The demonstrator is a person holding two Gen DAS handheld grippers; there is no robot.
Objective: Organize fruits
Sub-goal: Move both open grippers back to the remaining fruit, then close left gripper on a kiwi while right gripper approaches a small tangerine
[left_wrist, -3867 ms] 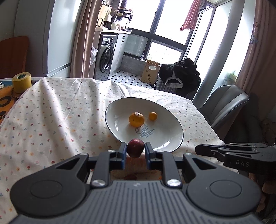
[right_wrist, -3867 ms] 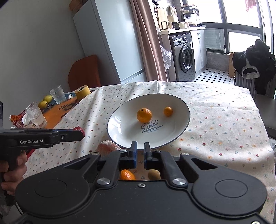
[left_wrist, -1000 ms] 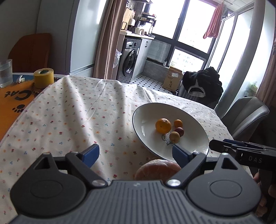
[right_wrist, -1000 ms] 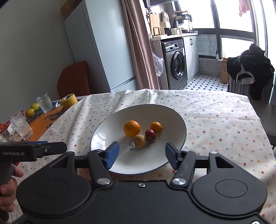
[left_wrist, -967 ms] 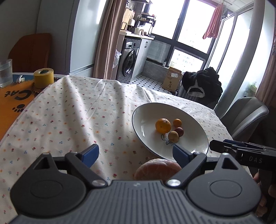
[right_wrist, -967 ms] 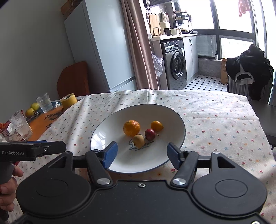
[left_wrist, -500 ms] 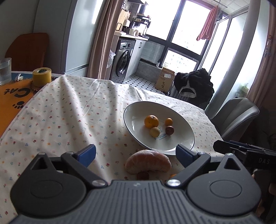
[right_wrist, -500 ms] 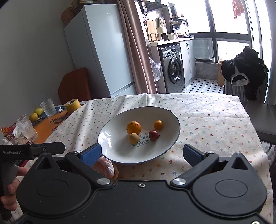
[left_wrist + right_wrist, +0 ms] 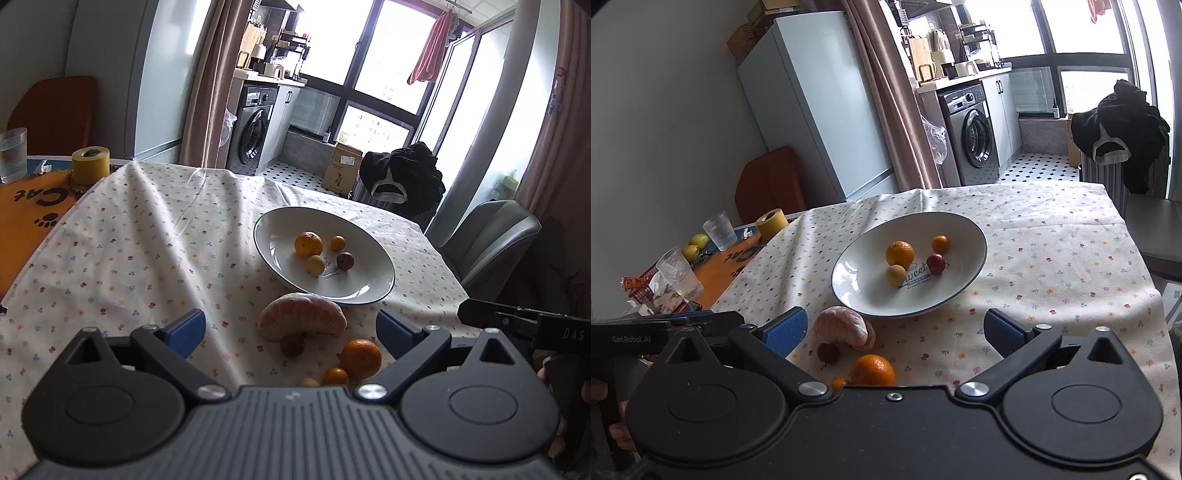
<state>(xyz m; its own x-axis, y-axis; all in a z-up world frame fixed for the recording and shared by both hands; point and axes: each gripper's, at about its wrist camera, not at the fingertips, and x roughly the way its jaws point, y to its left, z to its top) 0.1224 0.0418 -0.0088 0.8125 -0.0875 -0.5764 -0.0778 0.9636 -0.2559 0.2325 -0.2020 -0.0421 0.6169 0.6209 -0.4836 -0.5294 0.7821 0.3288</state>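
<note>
A white plate [image 9: 365, 291] [image 9: 964, 229] on the floral tablecloth holds an orange [image 9: 308, 243] [image 9: 899, 254], a small orange fruit [image 9: 337, 243] [image 9: 940, 243], a yellow fruit [image 9: 315, 264] [image 9: 895, 275] and a dark red fruit [image 9: 345, 260] [image 9: 936, 263]. In front of the plate lie a peeled citrus piece [image 9: 303, 315] [image 9: 844, 326], a small red fruit [image 9: 292, 345] [image 9: 828, 352], an orange [image 9: 361, 359] [image 9: 873, 370] and a tiny orange fruit [image 9: 335, 376]. My left gripper [image 9: 290, 330] is open and empty above these. My right gripper [image 9: 895, 328] is open and empty.
A yellow tape roll [image 9: 90, 164] [image 9: 772, 222], glasses [image 9: 720, 229] [image 9: 679, 273] and yellow fruits [image 9: 695, 243] stand on the orange mat at the left. A grey chair [image 9: 487, 240] stands past the table's right edge.
Both grippers have pulled back and up from the plate, open and empty. More loose fruit has come into view in front of the plate. Earlier the left held a red fruit, now in the plate.
</note>
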